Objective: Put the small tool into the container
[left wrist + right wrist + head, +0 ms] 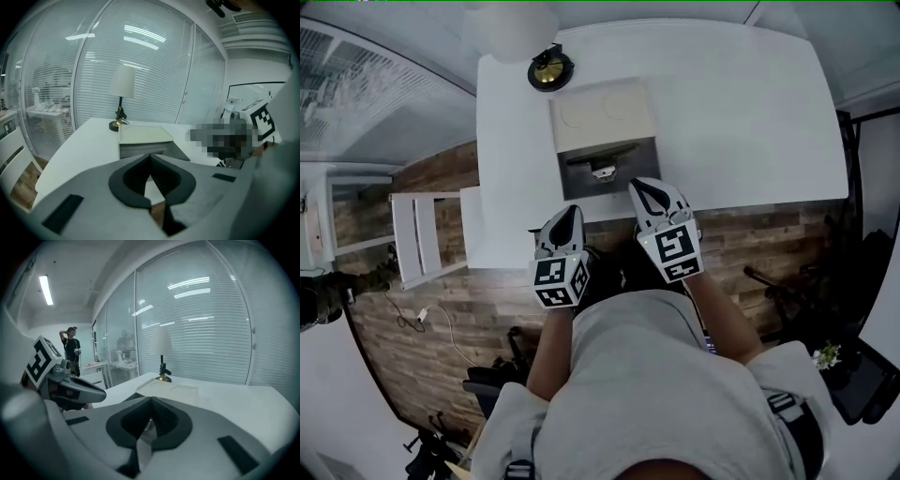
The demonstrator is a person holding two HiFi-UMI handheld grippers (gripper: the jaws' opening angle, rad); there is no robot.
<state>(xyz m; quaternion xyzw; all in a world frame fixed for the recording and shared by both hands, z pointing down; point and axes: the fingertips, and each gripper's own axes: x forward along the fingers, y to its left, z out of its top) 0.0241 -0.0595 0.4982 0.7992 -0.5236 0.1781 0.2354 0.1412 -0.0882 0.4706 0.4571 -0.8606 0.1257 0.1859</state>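
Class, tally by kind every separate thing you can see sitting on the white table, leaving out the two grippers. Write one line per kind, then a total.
Lamp: 1
Container: 1
Small tool: 1
Total: 3

Both bare forearms (546, 352) reach forward from the torso, each hand carrying its tool low and pointed ahead. The left gripper (571, 212) sits a touch nearer the body, its jaws pinched together at the tips with nothing between them. The right gripper (639, 186) is pushed further out and just beside it, angled slightly inward, jaws fully closed too, marker cube (673, 250) facing up.
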